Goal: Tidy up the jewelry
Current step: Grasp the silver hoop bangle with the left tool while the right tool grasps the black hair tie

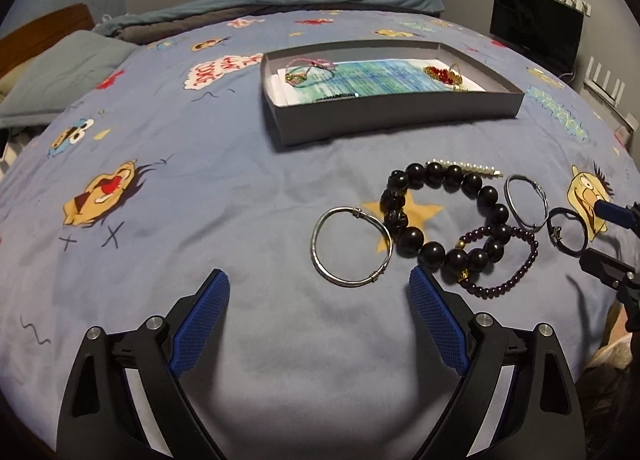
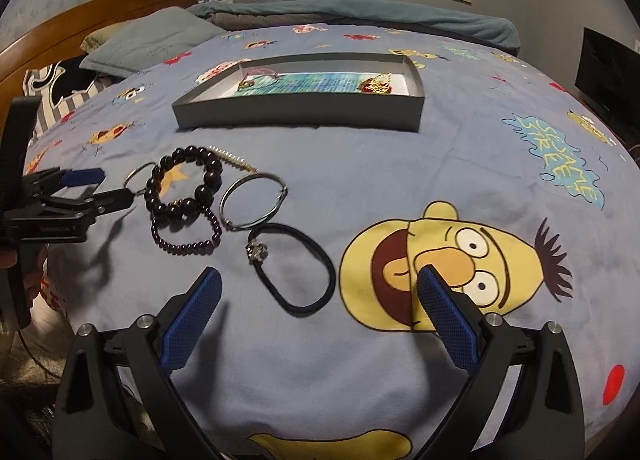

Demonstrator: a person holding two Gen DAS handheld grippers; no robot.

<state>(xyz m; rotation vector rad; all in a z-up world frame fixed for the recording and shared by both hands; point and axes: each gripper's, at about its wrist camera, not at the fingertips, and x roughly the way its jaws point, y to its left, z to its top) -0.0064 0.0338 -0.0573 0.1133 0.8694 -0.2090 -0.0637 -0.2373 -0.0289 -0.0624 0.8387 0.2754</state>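
We have both tools spread wide and holding nothing: the left gripper (image 1: 319,292) sits low in its frame just short of the silver bangle (image 1: 351,247), and the right gripper (image 2: 319,288) frames the black hair tie (image 2: 294,264) at the centre of its view. The remaining jewelry lies loose on the bedspread (image 1: 160,219) in the middle right of the left view, while the gray box (image 1: 394,115) waits in the upper centre with a few pieces already inside. The big black bead bracelet (image 1: 444,215) overlaps the small purple bracelet (image 1: 500,260), so we judge that lifting one may drag the other, and the soft cover could snag a finger.
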